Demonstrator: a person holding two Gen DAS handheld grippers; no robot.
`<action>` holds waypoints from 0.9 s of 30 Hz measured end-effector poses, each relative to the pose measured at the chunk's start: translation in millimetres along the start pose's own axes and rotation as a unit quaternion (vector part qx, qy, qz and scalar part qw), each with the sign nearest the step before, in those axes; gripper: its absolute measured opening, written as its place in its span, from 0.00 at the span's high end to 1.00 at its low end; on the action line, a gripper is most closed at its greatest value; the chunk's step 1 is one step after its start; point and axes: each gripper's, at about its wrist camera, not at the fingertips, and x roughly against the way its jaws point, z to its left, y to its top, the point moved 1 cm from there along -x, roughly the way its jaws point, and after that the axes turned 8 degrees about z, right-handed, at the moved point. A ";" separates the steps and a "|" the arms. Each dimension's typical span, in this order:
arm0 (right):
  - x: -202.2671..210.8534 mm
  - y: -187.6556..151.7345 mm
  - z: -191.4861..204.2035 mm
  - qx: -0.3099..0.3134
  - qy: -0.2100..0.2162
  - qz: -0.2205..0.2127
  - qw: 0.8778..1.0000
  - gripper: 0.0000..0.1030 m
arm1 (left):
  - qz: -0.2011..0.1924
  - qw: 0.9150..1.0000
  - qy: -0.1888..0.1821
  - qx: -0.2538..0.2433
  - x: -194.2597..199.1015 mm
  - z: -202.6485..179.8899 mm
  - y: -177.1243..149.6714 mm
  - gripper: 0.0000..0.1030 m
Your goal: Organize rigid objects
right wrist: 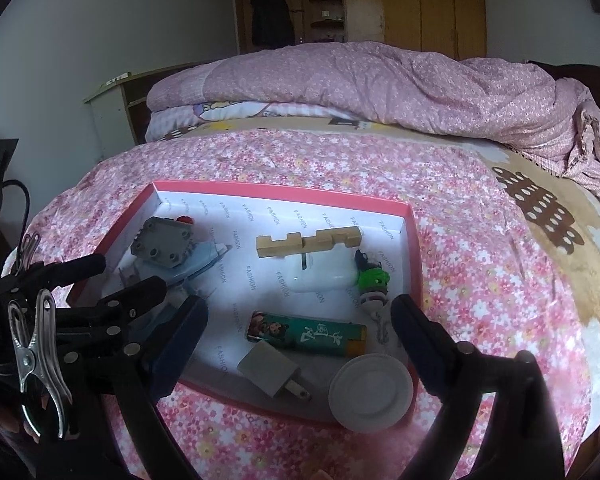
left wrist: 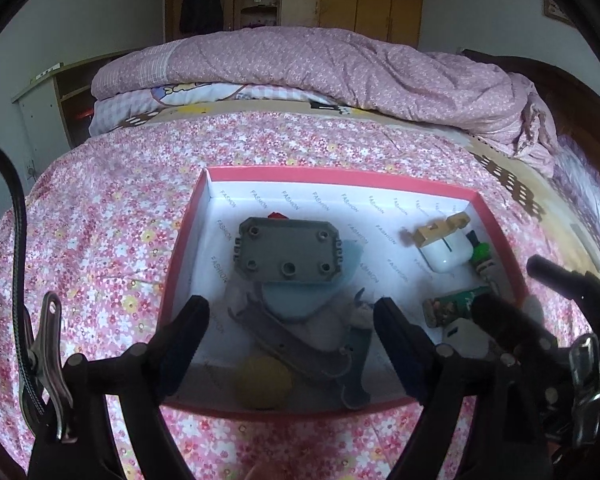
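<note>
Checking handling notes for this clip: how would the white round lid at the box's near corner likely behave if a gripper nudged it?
The white round lid looks thin and rigid, so probably light. It rests tilted on the red box rim, so a nudge may slide or tip it off. Its smooth surface could be slippery.

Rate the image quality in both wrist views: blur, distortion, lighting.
Left wrist view: strong fisheye bending, the yellow ball near the lens is soft and shadowed. Right wrist view: same curved edges and dark corners, but the lighter and wooden block read sharp in even light.
</note>
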 end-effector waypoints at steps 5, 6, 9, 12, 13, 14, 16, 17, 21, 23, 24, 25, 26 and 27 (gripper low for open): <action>12.6 -4.0 2.2 -0.005 0.010 -0.005 1.000 0.08 | -0.004 1.000 -0.002 -0.003 15.9 -1.8 -5.5 0.15; 15.6 -5.7 2.6 -0.007 0.013 -0.005 1.000 0.08 | -0.006 1.000 -0.001 -0.004 20.1 -2.4 -7.4 0.15; 23.4 -10.4 4.9 -0.007 0.020 -0.003 1.000 0.08 | -0.009 1.000 0.000 -0.006 30.2 -4.3 -12.6 0.15; 31.1 -15.4 7.1 -0.005 0.022 -0.003 1.000 0.08 | -0.009 1.000 0.000 -0.005 38.8 -5.1 -17.4 0.15; 34.0 -17.3 8.0 -0.005 0.022 -0.003 1.000 0.08 | -0.009 1.000 0.001 -0.005 42.1 -5.1 -19.8 0.15; 37.5 -19.7 9.0 -0.005 0.024 -0.002 1.000 0.08 | -0.008 1.000 0.001 -0.004 44.2 -5.6 -22.0 0.15; 44.9 -25.5 11.4 -0.007 0.030 -0.002 1.000 0.08 | -0.006 1.000 0.004 -0.005 48.5 -7.0 -27.3 0.15; 47.4 -27.8 12.4 -0.007 0.031 -0.001 0.999 0.08 | -0.005 1.000 0.006 -0.006 50.5 -8.3 -30.0 0.15; 60.3 -41.3 18.3 -0.008 0.034 0.002 0.999 0.08 | -0.001 1.000 0.007 -0.007 59.4 -10.6 -43.7 0.15; 65.3 -48.1 20.1 -0.009 0.035 0.003 0.999 0.08 | 0.004 1.000 0.012 -0.006 62.4 -11.4 -50.9 0.15; 67.3 -51.9 20.5 -0.010 0.036 0.004 0.999 0.08 | 0.006 1.000 0.023 -0.004 63.8 -11.7 -55.5 0.15; 69.4 -56.8 21.6 -0.011 0.037 0.006 0.999 0.08 | 0.007 0.999 0.034 -0.003 65.1 -12.3 -59.9 0.15; 70.3 -59.7 21.9 -0.011 0.037 0.009 0.999 0.08 | 0.007 0.999 0.042 -0.004 67.1 -13.3 -65.5 0.15; 71.1 -63.5 22.3 -0.011 0.037 0.012 0.999 0.08 | 0.008 0.999 0.044 -0.005 68.4 -14.2 -70.1 0.15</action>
